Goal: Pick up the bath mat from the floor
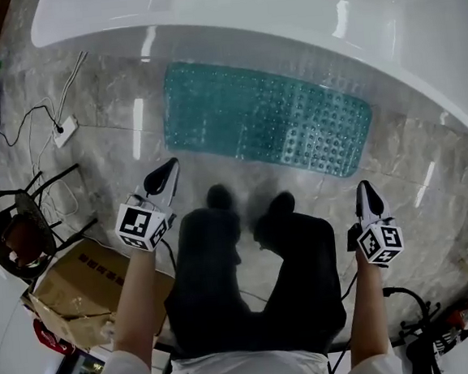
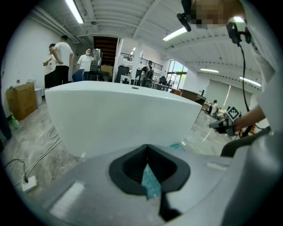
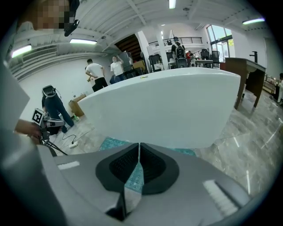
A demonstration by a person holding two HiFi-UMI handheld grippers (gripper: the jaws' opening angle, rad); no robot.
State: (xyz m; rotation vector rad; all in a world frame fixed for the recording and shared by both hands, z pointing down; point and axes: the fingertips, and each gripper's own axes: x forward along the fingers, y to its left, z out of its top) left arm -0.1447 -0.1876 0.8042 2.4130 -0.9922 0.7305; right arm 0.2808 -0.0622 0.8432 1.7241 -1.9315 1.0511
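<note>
A teal, bumpy bath mat (image 1: 265,118) lies flat on the marble floor along the white bathtub (image 1: 284,15). In the head view my left gripper (image 1: 169,165) hovers short of the mat's near left corner. My right gripper (image 1: 364,185) hangs short of the mat's near right end. Both are shut with nothing between the jaws, and neither touches the mat. In the left gripper view the jaws (image 2: 148,148) meet, and a sliver of the mat (image 2: 151,183) shows behind them. In the right gripper view the jaws (image 3: 139,145) also meet, with the mat (image 3: 110,143) beyond.
My dark trouser legs and shoes (image 1: 219,198) stand just in front of the mat. A cardboard box (image 1: 80,293), a black chair (image 1: 18,229) and a white power strip (image 1: 65,130) with cables sit at the left. Several people (image 2: 64,62) stand far behind the tub.
</note>
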